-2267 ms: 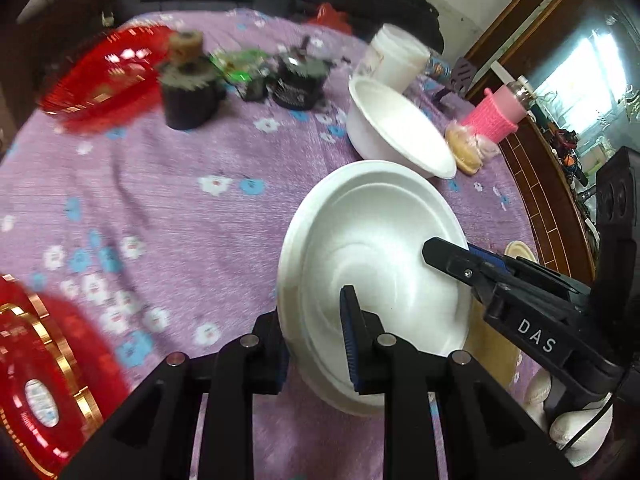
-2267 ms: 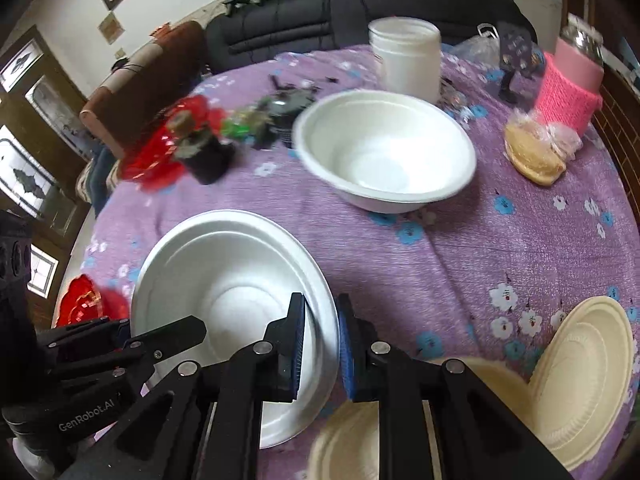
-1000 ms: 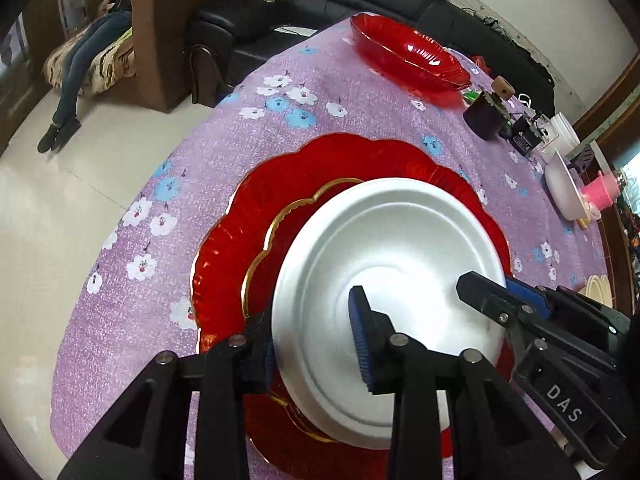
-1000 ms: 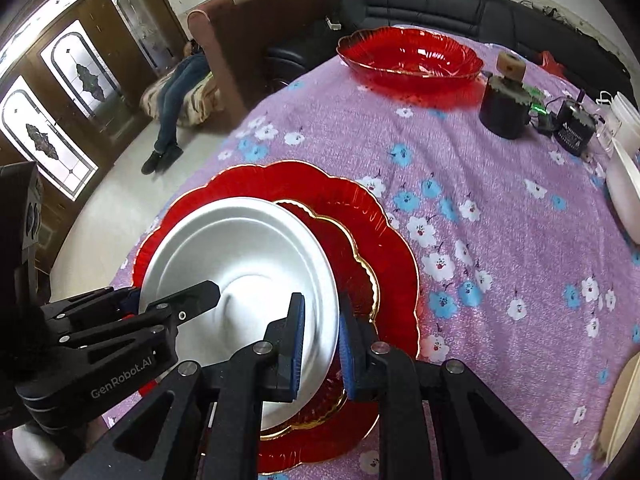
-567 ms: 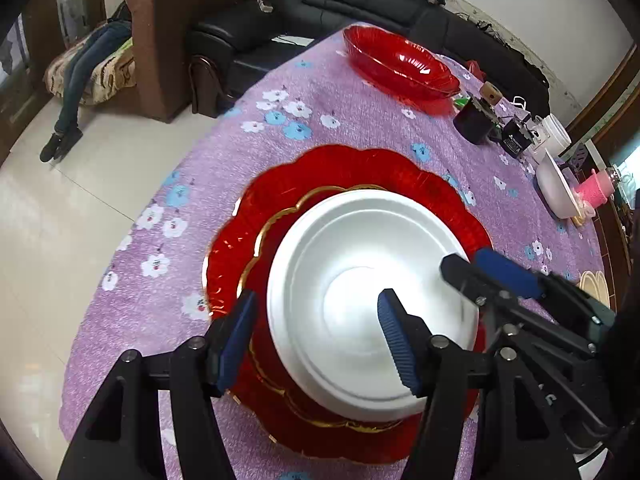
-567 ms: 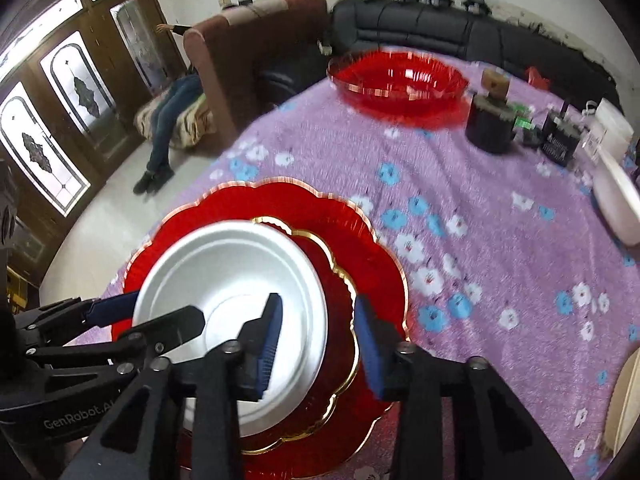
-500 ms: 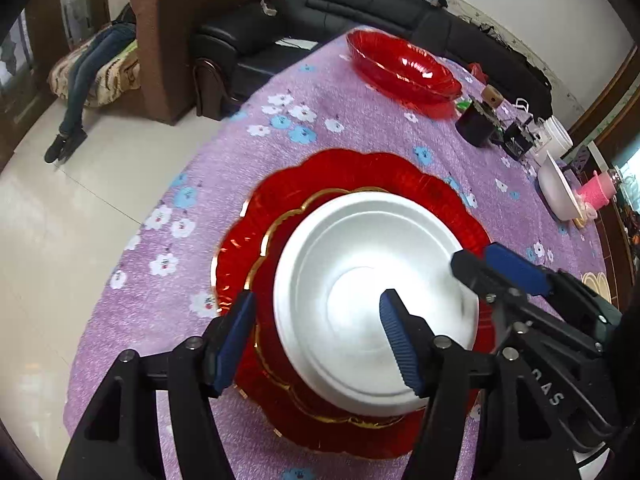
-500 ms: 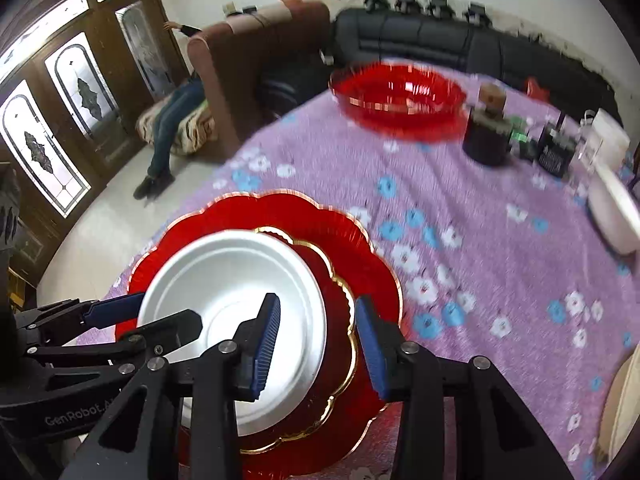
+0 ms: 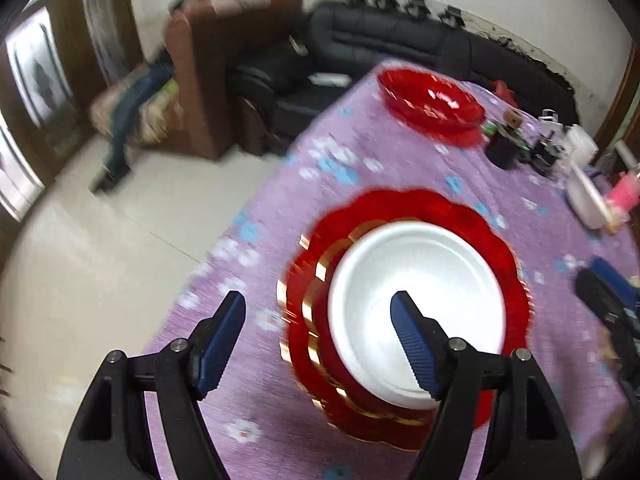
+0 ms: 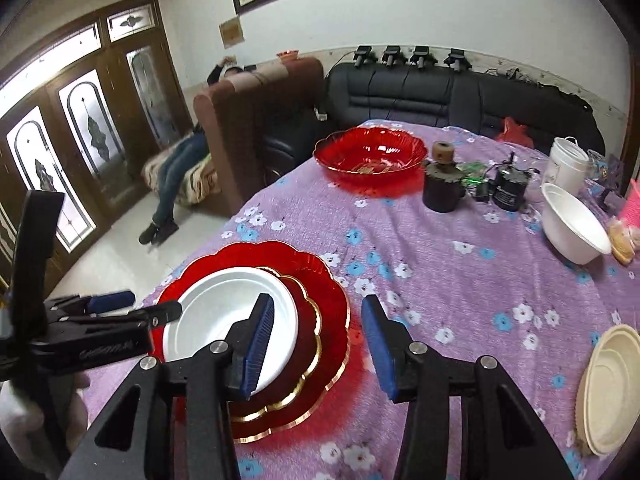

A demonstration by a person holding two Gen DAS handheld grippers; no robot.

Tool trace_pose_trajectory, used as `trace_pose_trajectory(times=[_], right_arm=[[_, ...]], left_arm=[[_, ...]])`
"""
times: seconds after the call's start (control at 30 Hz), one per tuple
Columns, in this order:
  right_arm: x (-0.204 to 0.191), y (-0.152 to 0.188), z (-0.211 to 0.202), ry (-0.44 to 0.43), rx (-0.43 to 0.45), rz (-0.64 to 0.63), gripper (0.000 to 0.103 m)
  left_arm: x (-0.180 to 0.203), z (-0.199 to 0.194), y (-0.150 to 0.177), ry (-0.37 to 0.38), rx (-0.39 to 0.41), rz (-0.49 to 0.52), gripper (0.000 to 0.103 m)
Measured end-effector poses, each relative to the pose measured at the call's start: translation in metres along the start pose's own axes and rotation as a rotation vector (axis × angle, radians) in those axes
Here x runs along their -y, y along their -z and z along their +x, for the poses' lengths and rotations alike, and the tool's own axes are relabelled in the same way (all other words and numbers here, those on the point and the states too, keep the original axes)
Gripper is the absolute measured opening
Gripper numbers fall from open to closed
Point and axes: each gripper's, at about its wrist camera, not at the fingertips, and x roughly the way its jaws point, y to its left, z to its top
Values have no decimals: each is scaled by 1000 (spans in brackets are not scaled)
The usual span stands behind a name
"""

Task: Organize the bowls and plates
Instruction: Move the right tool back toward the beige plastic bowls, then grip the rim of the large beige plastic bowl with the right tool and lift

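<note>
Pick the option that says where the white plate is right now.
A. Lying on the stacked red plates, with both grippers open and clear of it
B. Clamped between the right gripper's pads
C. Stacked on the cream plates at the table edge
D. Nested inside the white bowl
A: the white plate lies flat on the red plates, and the left gripper and right gripper both stand open with nothing pinched.

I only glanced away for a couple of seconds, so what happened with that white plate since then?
The white plate was carried across the table from near the white bowl and set on the red plates. Both the left hand-held gripper and the right hand-held gripper have just been opening, let it go, and now hold nothing. The white bowl, red bowl and cream plates stayed put.
</note>
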Motion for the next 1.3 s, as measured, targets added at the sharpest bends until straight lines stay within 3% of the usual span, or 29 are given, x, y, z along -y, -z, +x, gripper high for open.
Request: trace_pose_trajectory(times=[0.1, 0.3, 0.43, 0.53, 0.7, 0.83, 0.9, 0.93, 0.97, 1.03, 1.07, 1.2, 1.3], right_arm=[[12, 8, -22, -2, 30, 20, 50], [50, 28, -79, 29, 118, 92, 60], [83, 36, -124, 62, 102, 113, 61], [112, 29, -172, 133, 103, 108, 61], [157, -8, -301, 318, 232, 114, 62], [172, -51, -395, 434, 324, 109, 72], [174, -67, -427, 476, 357, 98, 80], [176, -72, -440, 492, 377, 101, 88], [178, -73, -445, 490, 392, 107, 93], [185, -64, -436, 444, 386, 131, 93], [192, -54, -423, 413, 366, 156, 93], [217, 0, -338, 360, 202, 232, 93], [236, 39, -283, 322, 109, 285, 81]], left_arm=[[-1, -29, 4, -66, 147, -18, 75], [2, -109, 17, 72, 367, -34, 82], [10, -158, 17, 210, 408, 6, 85], [17, -205, 1, 306, 428, 68, 85], [27, -292, -48, 424, 459, 145, 93], [50, -347, -92, 351, 490, 183, 95], [64, -378, -113, 245, 594, 196, 95], [70, -389, -115, 206, 644, 194, 97], [78, -398, -119, 164, 707, 190, 103], [95, -402, -124, 168, 764, 199, 103], [106, -394, -127, 219, 728, 217, 103], [159, -307, -124, 525, 376, 259, 103], [207, -228, -95, 620, 204, 300, 103]])
